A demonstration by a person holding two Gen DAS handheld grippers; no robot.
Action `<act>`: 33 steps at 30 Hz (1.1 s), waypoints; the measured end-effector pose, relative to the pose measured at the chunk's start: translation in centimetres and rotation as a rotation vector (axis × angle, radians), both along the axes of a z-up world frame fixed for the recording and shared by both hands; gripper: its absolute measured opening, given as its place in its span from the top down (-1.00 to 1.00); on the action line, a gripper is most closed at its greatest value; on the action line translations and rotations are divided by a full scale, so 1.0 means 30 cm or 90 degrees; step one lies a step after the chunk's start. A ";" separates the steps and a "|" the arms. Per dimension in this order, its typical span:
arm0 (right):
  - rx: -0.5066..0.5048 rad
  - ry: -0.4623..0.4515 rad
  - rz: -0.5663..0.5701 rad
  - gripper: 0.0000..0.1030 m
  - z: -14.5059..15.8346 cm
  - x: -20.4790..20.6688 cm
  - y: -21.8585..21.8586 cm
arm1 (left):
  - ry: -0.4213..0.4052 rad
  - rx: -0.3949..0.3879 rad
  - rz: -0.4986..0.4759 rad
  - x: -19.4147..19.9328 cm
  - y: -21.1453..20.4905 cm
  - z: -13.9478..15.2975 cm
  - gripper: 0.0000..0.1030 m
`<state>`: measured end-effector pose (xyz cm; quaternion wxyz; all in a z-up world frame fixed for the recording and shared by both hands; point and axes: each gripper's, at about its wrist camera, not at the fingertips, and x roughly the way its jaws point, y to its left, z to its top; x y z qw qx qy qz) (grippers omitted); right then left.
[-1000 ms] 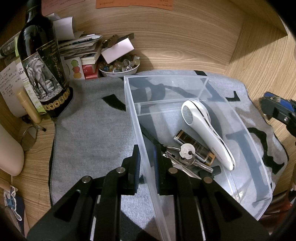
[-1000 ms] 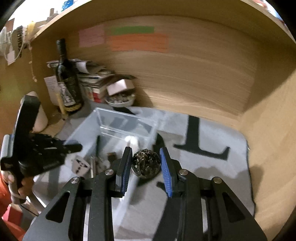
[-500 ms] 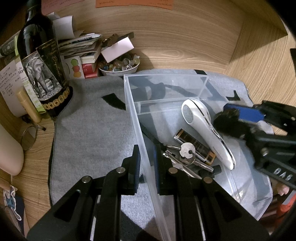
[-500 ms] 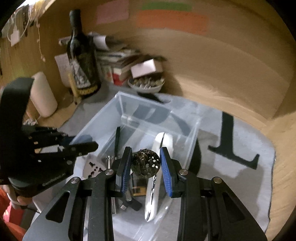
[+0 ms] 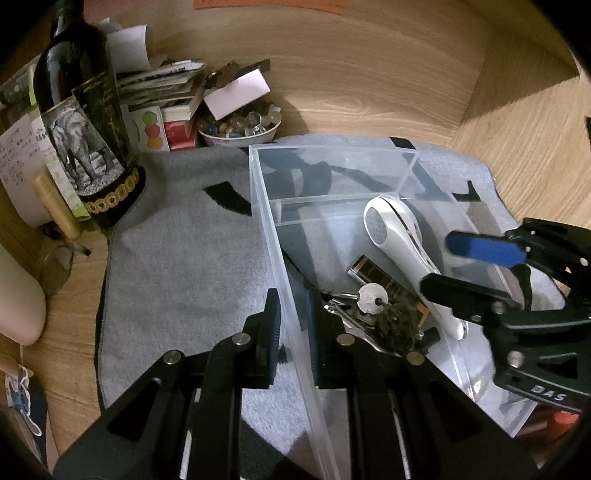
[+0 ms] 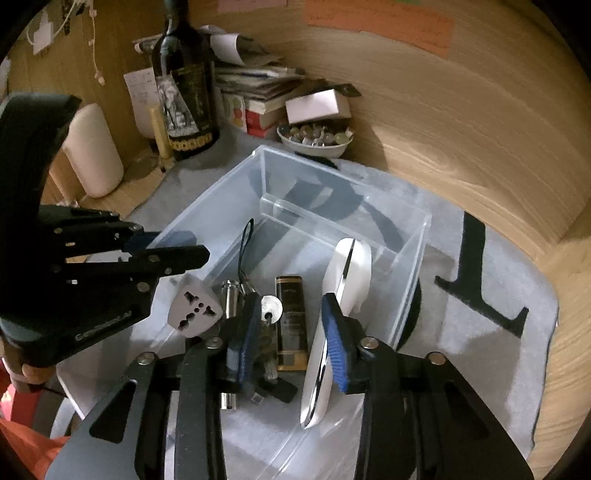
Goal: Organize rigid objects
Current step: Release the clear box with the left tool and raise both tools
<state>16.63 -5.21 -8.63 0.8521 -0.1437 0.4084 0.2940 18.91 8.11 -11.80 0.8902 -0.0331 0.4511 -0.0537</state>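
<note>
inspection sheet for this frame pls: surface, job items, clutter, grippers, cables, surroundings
Surface: grey mat with black marks on a wooden desk.
Job's things: clear bin holds a white handheld device, dark battery, key, travel adapter and dark perforated ball.
Clutter: wine bottle, bowl of beads, stacked books, beige cylinder.
Grippers: left gripper shut on the bin's wall; right gripper open above the bin, holding nothing.
Cables: black lanyard cord in the bin.
Surroundings: wood-panel walls, coloured paper notes.
</note>
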 end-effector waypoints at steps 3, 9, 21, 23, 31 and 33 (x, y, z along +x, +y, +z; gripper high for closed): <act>0.017 -0.017 -0.022 0.06 0.026 -0.014 -0.030 | 0.008 -0.009 0.007 0.002 0.009 0.007 0.69; 0.044 -0.088 -0.065 -0.35 0.111 -0.079 -0.106 | -0.033 -0.002 0.038 -0.038 0.036 0.081 0.04; 0.130 -0.205 -0.124 -0.86 0.254 -0.284 -0.236 | -0.228 0.026 0.037 -0.271 -0.073 0.302 -0.77; 0.142 -0.238 -0.135 -1.00 0.276 -0.336 -0.249 | -0.259 0.017 0.038 -0.316 -0.089 0.333 -0.85; 0.168 -0.294 -0.165 -1.00 0.302 -0.459 -0.292 | -0.356 0.003 0.045 -0.477 -0.144 0.401 -0.96; 0.173 -0.297 -0.171 -1.00 0.299 -0.476 -0.302 | -0.377 0.013 0.046 -0.511 -0.157 0.412 -0.96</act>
